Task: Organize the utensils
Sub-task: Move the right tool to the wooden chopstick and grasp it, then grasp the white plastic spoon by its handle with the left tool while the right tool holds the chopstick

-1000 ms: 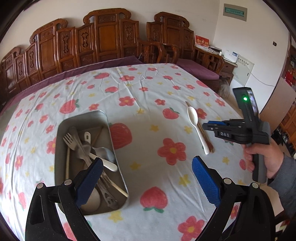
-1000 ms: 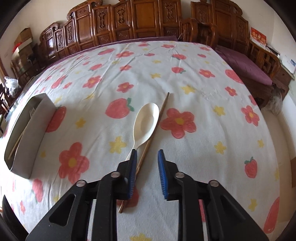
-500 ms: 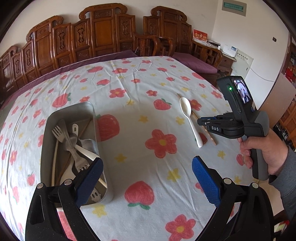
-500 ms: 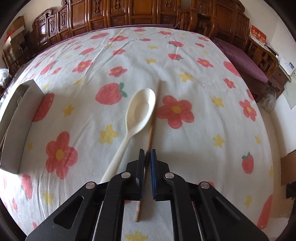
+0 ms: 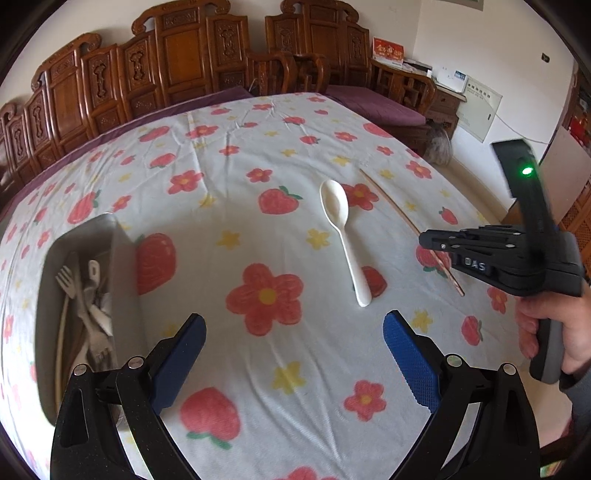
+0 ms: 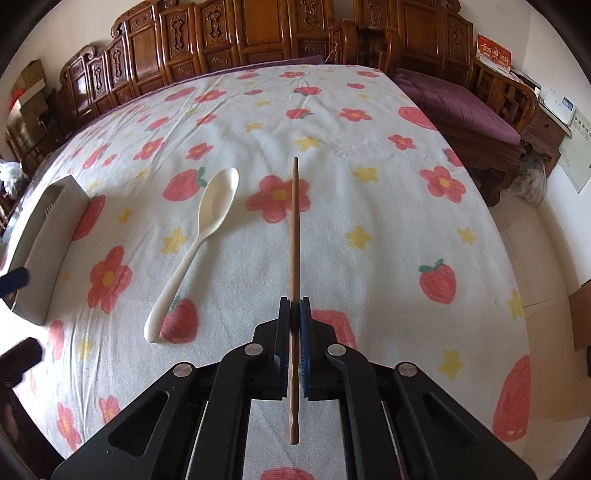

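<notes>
Here the right gripper [image 6: 294,314] clamps a wooden chopstick [image 6: 294,221] beside the white spoon [image 6: 207,225]; the left gripper [image 5: 291,347] gapes wide, empty.

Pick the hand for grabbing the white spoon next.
Left. Its hand-held gripper is open, with the white plastic spoon just ahead; the right hand-held gripper is shut on the thin wooden chopstick.

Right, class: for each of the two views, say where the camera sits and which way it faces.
Left wrist: on the open left hand-held gripper, angled down at the tablecloth, spoon and tray; a hand shows.
Right wrist: on the right hand-held gripper, shut on a chopstick, facing the wooden chairs.
Shared: spoon, tray, chopstick.
</notes>
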A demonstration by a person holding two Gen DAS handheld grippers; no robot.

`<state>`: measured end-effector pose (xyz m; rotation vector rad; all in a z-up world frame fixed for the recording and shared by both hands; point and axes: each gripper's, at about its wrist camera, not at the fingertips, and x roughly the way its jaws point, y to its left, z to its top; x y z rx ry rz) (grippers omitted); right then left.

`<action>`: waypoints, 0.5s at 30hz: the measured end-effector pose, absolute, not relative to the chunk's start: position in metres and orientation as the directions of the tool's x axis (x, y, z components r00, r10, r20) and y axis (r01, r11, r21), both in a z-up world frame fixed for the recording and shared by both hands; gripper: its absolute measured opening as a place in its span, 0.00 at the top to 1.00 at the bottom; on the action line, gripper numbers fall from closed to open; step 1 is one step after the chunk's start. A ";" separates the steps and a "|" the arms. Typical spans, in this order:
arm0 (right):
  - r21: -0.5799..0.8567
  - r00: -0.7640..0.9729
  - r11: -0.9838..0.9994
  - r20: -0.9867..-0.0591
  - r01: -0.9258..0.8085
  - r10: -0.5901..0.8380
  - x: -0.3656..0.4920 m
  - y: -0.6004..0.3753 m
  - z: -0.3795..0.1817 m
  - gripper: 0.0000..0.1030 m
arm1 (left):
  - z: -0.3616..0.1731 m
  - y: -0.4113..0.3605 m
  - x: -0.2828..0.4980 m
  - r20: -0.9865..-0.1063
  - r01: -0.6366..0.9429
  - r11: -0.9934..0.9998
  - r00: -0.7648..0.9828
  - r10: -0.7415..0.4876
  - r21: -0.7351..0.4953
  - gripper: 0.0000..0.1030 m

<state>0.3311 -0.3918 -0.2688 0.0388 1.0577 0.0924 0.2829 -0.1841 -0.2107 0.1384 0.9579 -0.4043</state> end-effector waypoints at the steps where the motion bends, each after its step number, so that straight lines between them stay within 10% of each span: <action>1: 0.083 0.497 0.995 -0.862 -0.061 0.102 0.331 -0.393 -0.264 0.94 | -0.215 -0.191 0.288 -0.824 0.395 0.917 0.499 -0.269 -0.060 0.10; 8: 0.104 0.530 0.992 -0.839 -0.067 0.123 0.331 -0.401 -0.248 0.94 | -0.234 -0.225 0.320 -0.843 0.393 0.918 0.478 -0.246 -0.045 0.10; 15: 0.097 0.515 0.994 -0.851 -0.042 0.105 0.332 -0.417 -0.263 0.94 | -0.245 -0.258 0.348 -0.869 0.390 0.919 0.436 -0.233 -0.051 0.40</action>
